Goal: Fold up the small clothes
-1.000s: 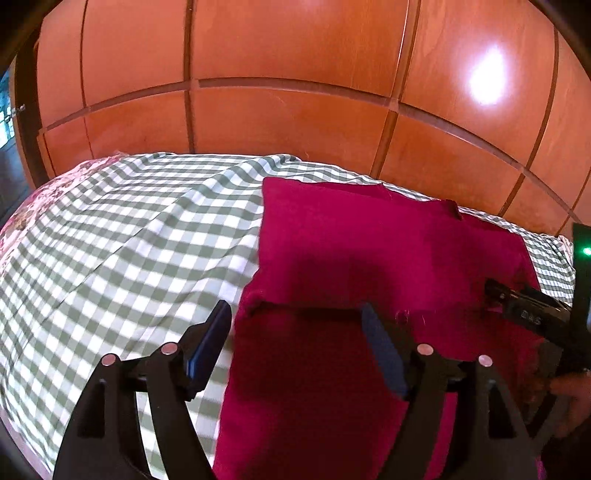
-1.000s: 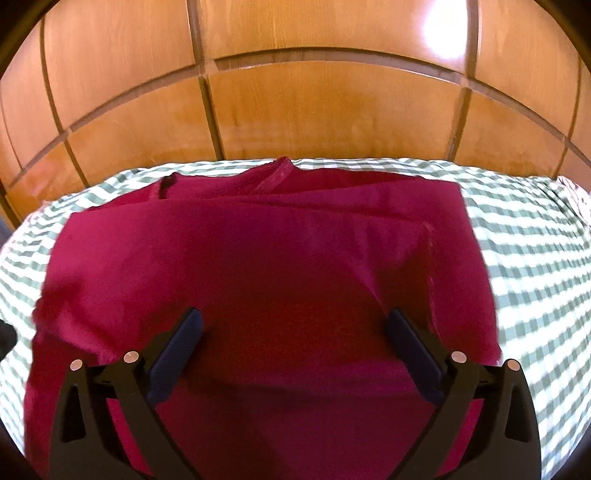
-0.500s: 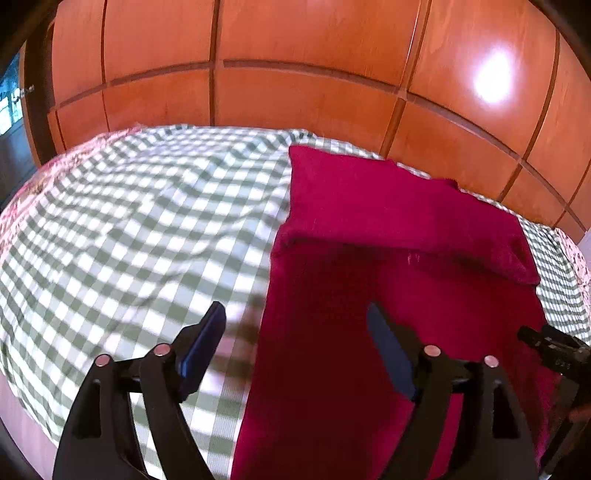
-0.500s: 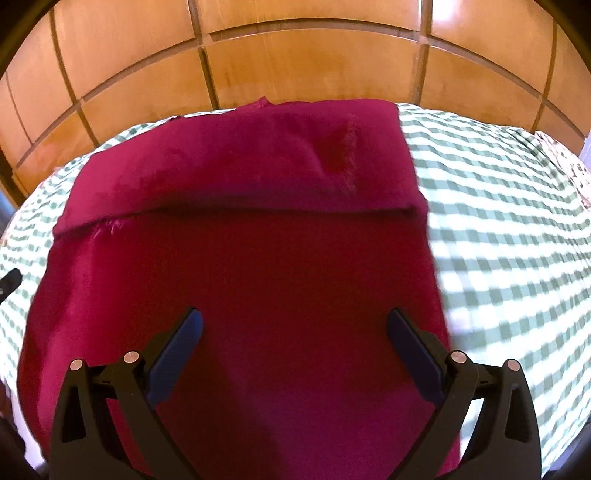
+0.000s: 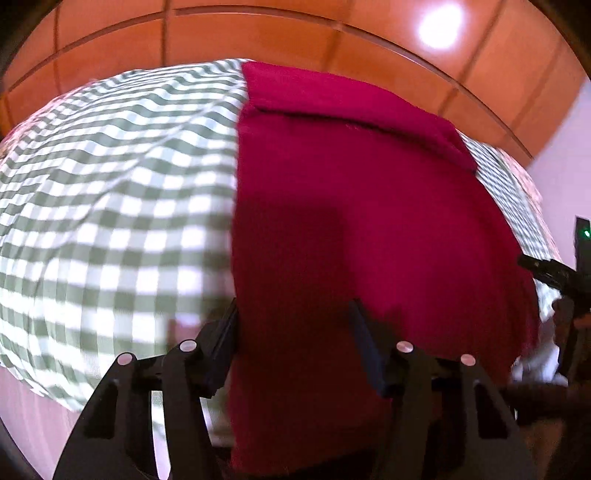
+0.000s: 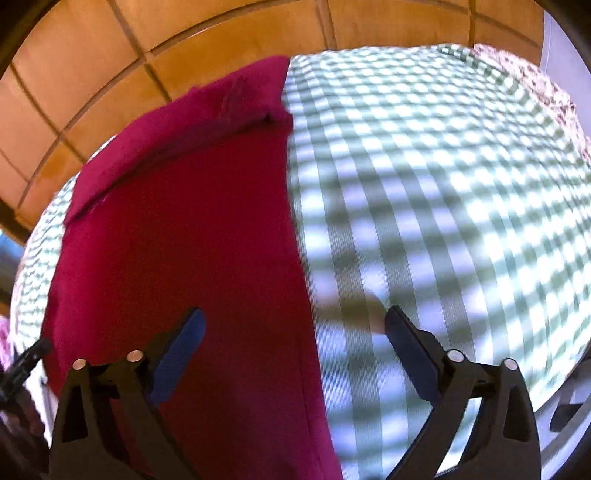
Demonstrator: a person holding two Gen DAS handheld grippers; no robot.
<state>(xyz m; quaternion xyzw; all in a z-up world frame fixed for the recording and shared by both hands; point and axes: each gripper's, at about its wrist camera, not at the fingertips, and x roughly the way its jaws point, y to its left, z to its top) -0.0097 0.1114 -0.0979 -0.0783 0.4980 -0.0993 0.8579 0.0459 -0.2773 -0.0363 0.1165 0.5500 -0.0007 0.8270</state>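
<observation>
Nearest the left camera, the left gripper (image 5: 293,328) is hanging over the near left corner of the crimson red woven garment (image 5: 362,229). Its jaws have just been closing to about half their spread; the cloth's left edge is running just inside the left finger (image 5: 225,339), yet the pads are not pressing anything, so nothing is being held.

Nearest the right camera, the right gripper (image 6: 291,339) is straddling the garment's right edge (image 6: 299,258). Its jaws have narrowed a little but are standing wide, one finger over red cloth and the other over the green-and-white checked bedsheet (image 6: 424,184), gripping nothing.

Further out, the garment is lying flat on the sheet with its long axis running away from both grippers. Its far end is already turned over into a raised band (image 5: 351,107). The near hem seems to be spilling over the bed's front edge, below both cameras.

Beyond the bed, orange-brown panelled wood (image 5: 258,33) is closing off the view.

Judging by this layout, the coming move hinges on the near corners: each gripper is sitting over its own side edge, the left one more nearly closed on its corner, and the fold would carry away from the person.
</observation>
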